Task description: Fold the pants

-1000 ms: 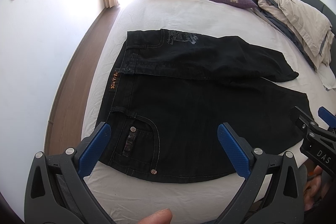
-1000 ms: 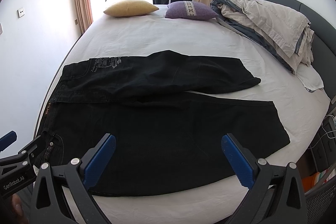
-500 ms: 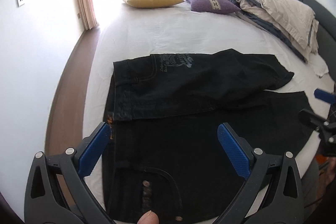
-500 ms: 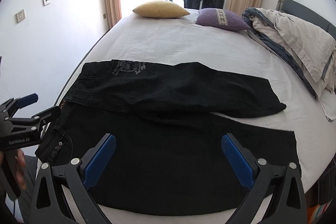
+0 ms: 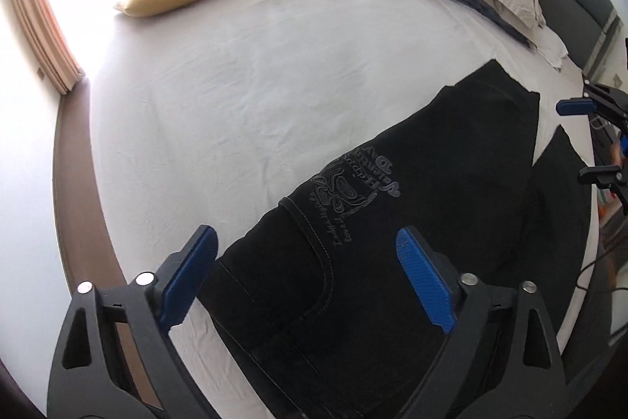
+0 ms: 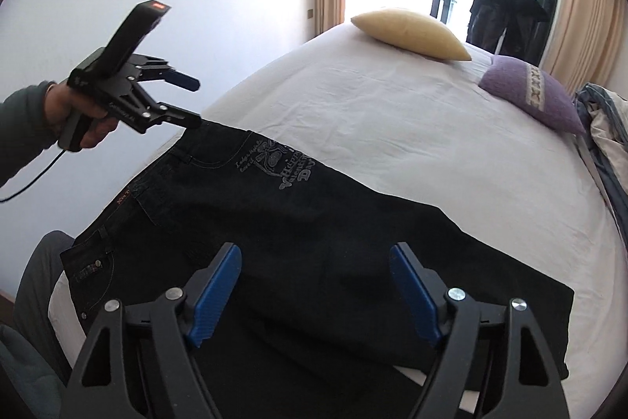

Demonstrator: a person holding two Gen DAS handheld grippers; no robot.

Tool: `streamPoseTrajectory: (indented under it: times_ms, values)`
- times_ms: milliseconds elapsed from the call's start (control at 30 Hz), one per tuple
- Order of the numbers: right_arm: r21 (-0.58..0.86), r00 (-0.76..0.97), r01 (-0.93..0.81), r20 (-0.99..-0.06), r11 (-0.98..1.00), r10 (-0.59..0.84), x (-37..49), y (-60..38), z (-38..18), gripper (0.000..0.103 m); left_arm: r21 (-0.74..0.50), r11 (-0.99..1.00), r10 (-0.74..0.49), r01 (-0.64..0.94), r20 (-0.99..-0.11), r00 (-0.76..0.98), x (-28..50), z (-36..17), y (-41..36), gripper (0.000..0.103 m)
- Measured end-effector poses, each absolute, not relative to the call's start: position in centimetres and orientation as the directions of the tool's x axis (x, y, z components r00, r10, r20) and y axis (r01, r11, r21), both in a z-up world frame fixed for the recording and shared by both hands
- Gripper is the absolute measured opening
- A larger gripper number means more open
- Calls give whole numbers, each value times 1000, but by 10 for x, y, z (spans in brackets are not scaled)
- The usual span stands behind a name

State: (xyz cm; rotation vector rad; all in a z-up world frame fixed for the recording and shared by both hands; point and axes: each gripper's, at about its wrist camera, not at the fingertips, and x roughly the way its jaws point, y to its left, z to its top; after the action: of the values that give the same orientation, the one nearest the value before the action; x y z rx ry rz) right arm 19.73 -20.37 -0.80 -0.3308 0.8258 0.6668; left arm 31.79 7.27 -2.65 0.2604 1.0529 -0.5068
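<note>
A: Left wrist view. What are the pants (image 5: 412, 222) showing?

B: Black denim, lying flat on the white bed sheet (image 5: 274, 85), with one leg lying folded over the other. Grey printed lettering and a bow graphic are facing up beside a curved, stitched pocket seam. The waistband end is lying nearest the camera; the leg hems are pointing toward the far right edge of the bed.

A: Position relative to the left gripper (image 5: 306, 273)?

B: The gripper is hovering over the waistband corner. Its blue-padded fingers are standing wide apart, one over the sheet just off the fabric edge, one over the denim. Nothing is being held. The right gripper (image 5: 588, 140) is showing at the far right, near the hems, its fingers also spread.

A: Right wrist view?

B: The pants (image 6: 314, 222) are running diagonally from lower right to upper left. The print is sitting near the waistband, an orange-lettered label is showing on the waistband edge, and a riveted pocket is lying at lower left.

A: Gripper relation here?

B: The right gripper (image 6: 316, 295) is hovering over the leg section, fingers spread wide and holding nothing. The left gripper (image 6: 194, 103), held in the left hand (image 6: 82, 120), is sitting at the far waistband corner, one finger above the fabric and one at its edge. Actual contact cannot be determined. A yellow pillow (image 6: 408, 33) and a purple pillow (image 6: 530, 93) are lying well apart from the pants
</note>
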Motion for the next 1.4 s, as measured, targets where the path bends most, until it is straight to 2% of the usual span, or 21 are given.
streamPoseTrajectory:
  times_ms: [167,300,367,400,433,567,633,667,700,833,1000,1300,1367,1400]
  values:
    - [-6,444,-693,-792,721,420,237,-205,-33,73,-80,802,-281,592,-925,256,363,-65,53,82]
    - [10,417,-703,-805,711,423,261,-205,-51,69,-51,762,-241,646,-948,209,380,-86,34,82]
    - [14,406,-708,-810,706,423,269,-206,-58,67,-48,769,-218,638,-957,191,393,-96,29,78]
    - [12,403,-711,-812,704,421,273,-206,-61,66,-45,775,-199,631,-964,176,398,-102,28,67]
    - [9,401,-712,-815,702,418,276,-206,-63,65,-34,779,-172,626,-972,162,402,-110,28,50]
    - [-5,395,-729,-820,685,414,287,-205,-66,64,-26,774,-150,632,-978,143,401,-125,27,33]
    - [-14,391,-737,-824,676,410,293,-203,-66,63,-2,769,-126,639,-981,149,395,-126,23,19]
    - [-18,391,-738,-827,675,405,297,-201,-67,62,17,762,-114,648,-980,161,390,-125,21,16]
    - [-22,391,-738,-829,674,401,302,-199,-66,61,36,755,-104,655,-979,173,386,-124,18,10]
    - [-54,391,-759,-835,649,388,313,-183,-64,57,118,750,-89,650,-957,277,361,-113,13,7]
    - [-98,364,-802,-863,590,351,326,-163,-69,46,242,725,-95,645,-892,442,309,-93,11,7]
    - [-123,305,-858,-903,499,302,339,-144,-82,45,349,699,-131,624,-795,592,239,-64,15,7]
    - [-148,301,-871,-914,468,272,336,-138,-87,40,354,695,-138,625,-788,600,235,-63,6,7]
    - [-159,300,-875,-919,457,257,336,-136,-90,33,348,697,-142,627,-790,596,233,-63,6,7]
